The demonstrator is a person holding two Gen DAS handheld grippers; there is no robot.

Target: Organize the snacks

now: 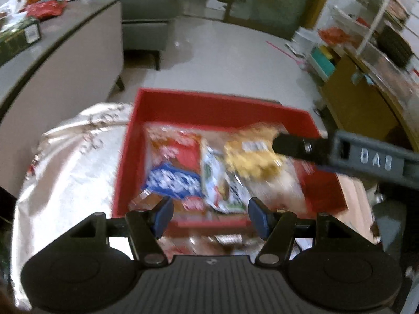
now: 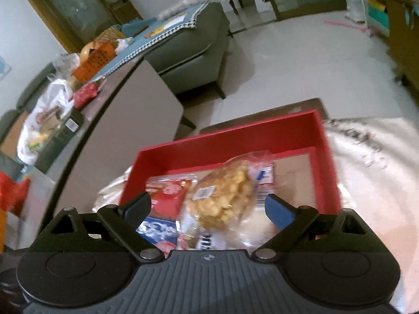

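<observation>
A red box (image 1: 209, 104) holds several snack packets: a red one (image 1: 183, 149), a blue one (image 1: 172, 183), a white-green one (image 1: 217, 180) and a clear bag of yellow puffed snacks (image 1: 248, 157). My left gripper (image 1: 211, 216) hovers at the box's near rim. Its blue pads stand apart and nothing is pinched between them. One black finger (image 1: 296, 147) of the right gripper reaches in over the yellow bag. In the right wrist view the right gripper (image 2: 208, 208) is wide open astride the yellow bag (image 2: 222, 198), with both pads clear of it. The red box (image 2: 235, 141) lies under it.
A shiny silver cloth (image 1: 65, 170) lies beside the box. A grey table (image 2: 110, 120) on the left carries bags and packets (image 2: 44, 120). Beyond it stands a grey sofa (image 2: 193, 47). A wooden cabinet (image 1: 361, 104) and white shelves (image 1: 371, 18) border pale floor (image 1: 222, 60).
</observation>
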